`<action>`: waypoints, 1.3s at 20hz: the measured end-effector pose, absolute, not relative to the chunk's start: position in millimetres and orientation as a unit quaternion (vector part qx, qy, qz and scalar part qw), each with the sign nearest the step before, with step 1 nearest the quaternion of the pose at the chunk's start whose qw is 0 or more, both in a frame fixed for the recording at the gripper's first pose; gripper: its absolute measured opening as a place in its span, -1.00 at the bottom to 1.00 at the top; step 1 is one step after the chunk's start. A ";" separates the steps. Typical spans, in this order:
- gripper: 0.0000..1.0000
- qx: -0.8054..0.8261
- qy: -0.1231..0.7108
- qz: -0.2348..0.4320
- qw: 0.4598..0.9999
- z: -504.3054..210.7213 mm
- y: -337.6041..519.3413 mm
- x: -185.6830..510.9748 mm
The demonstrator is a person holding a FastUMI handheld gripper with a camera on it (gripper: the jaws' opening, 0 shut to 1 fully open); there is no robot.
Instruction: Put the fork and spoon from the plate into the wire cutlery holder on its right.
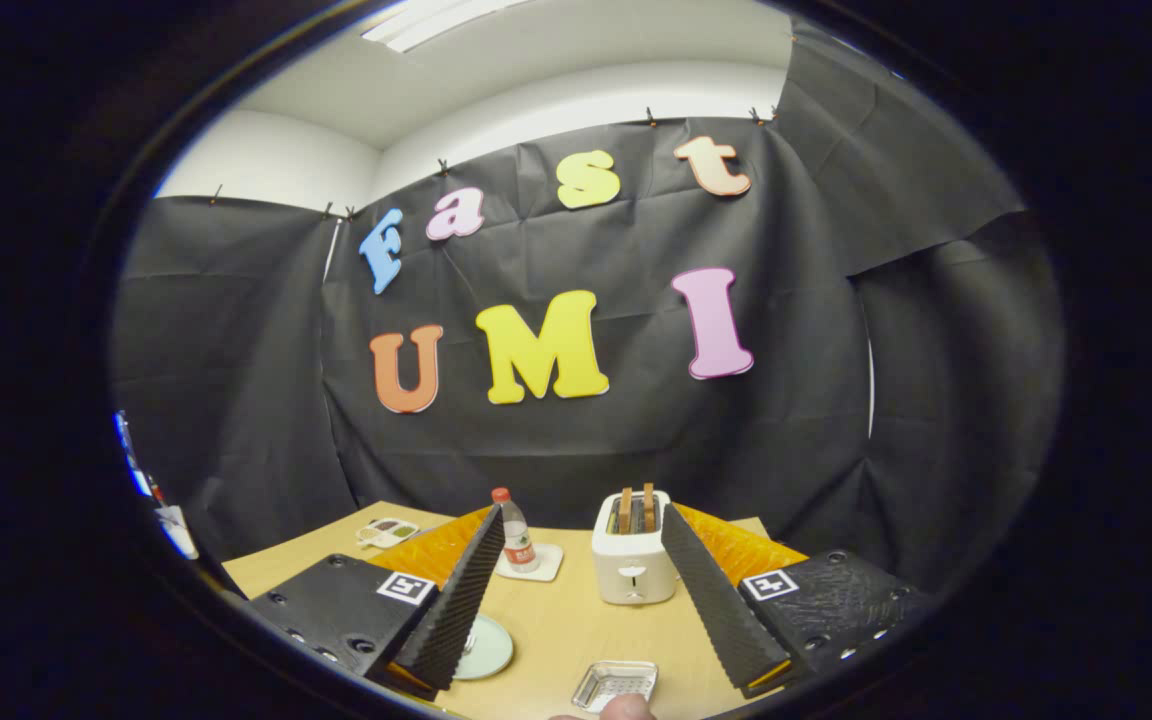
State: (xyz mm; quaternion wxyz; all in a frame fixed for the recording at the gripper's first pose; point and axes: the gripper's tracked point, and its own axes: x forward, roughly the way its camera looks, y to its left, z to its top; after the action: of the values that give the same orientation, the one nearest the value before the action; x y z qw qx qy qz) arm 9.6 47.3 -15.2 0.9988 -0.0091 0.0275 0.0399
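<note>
Gripper view: gripper (576, 590) held above a light wooden table (576, 625), fingers spread wide apart, nothing between them but bare tabletop. Left finger (461, 600) and right finger (721, 605) both angle inward toward the far side of the table.

Plate (489, 650): pale green, round, lying on the table just beside the inner edge of the left finger, partly hidden behind it. A bit of metal cutlery shows on the plate right at the finger's edge; cannot tell whether it is the fork or the spoon, and the rest is covered.

Wire cutlery holder (616, 683): small, silvery, rectangular, on the table to the right of the plate, between the two fingers and nearer than their tips. Contents cannot be made out. A fingertip of a person (626, 708) shows just below the holder.

Beyond the fingers: white toaster (633, 555) with two brown slices standing in its slots, close to the right finger's tip. Clear water bottle (515, 532) with a red cap, upright on a white square coaster (536, 568), near the left finger's tip. Small white tray (386, 532) with dark and green items at the table's far left corner. Orange mat (736, 548) along the far edge, behind the fingers.
</note>
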 end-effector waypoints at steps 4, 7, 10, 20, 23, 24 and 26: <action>0.91 -0.027 0.044 0.049 0.997 -24.0 74.5 16.4; 0.91 -0.048 0.058 0.030 0.997 -27.6 99.5 19.1; 0.91 -0.066 0.078 0.018 0.995 -43.3 134.1 24.9; 0.92 -0.076 0.286 0.023 0.955 -198.9 222.1 42.7; 0.92 -0.095 0.355 0.016 0.930 -251.3 220.4 39.5; 0.92 -0.098 0.383 0.016 0.918 -269.9 221.2 35.9; 0.92 -0.109 0.427 0.014 0.898 -300.7 220.9 31.1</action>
State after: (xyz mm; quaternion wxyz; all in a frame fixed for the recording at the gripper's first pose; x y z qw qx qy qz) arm 31.1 220.9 -300.7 0.8976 -0.1089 0.4270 0.0139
